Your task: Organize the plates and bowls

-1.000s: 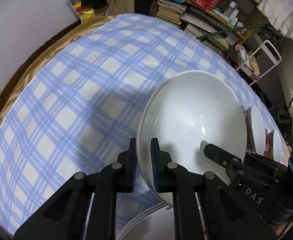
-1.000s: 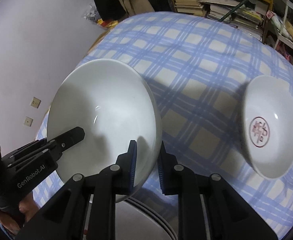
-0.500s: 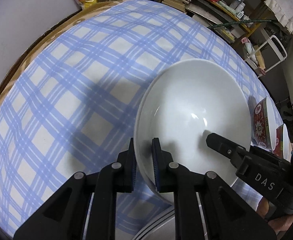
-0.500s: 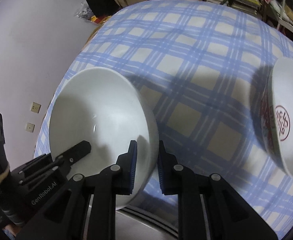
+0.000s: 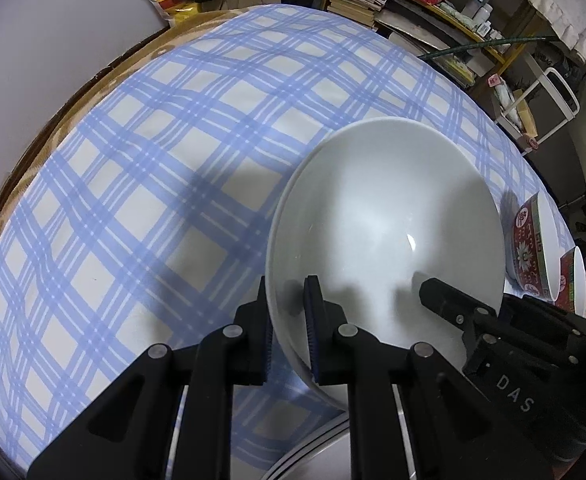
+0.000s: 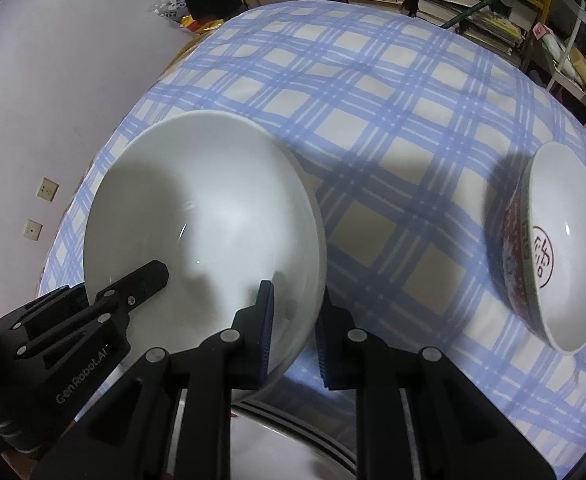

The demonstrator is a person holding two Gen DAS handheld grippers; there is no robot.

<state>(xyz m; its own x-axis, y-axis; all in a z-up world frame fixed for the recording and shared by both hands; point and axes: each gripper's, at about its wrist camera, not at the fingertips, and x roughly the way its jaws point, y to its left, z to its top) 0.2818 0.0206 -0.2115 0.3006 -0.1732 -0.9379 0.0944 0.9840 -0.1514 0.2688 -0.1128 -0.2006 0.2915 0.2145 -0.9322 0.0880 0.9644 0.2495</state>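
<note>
A large white bowl (image 5: 385,220) (image 6: 209,216) hangs tilted above the blue checked tablecloth. My left gripper (image 5: 287,320) is shut on its left rim, one pad inside and one outside. On the opposite rim my right gripper (image 6: 293,320) is shut the same way. Each gripper shows in the other's view: the right gripper (image 5: 445,296) and the left gripper (image 6: 141,280). A red patterned bowl (image 6: 557,248) (image 5: 531,252) with a white inside stands to the right on the cloth. A second red bowl (image 5: 573,284) sits beside it.
A plate rim with grey lines (image 5: 313,456) (image 6: 293,436) lies under the grippers at the near edge. The round table's brown edge (image 5: 73,100) curves along the left by a white wall. Shelves of books and bottles (image 5: 433,4) stand behind the table.
The white bowl, held by both grippers, has tilted a little and shifted slightly against the cloth. The red bowl now shows more of its outer side. Both grips are unchanged.
</note>
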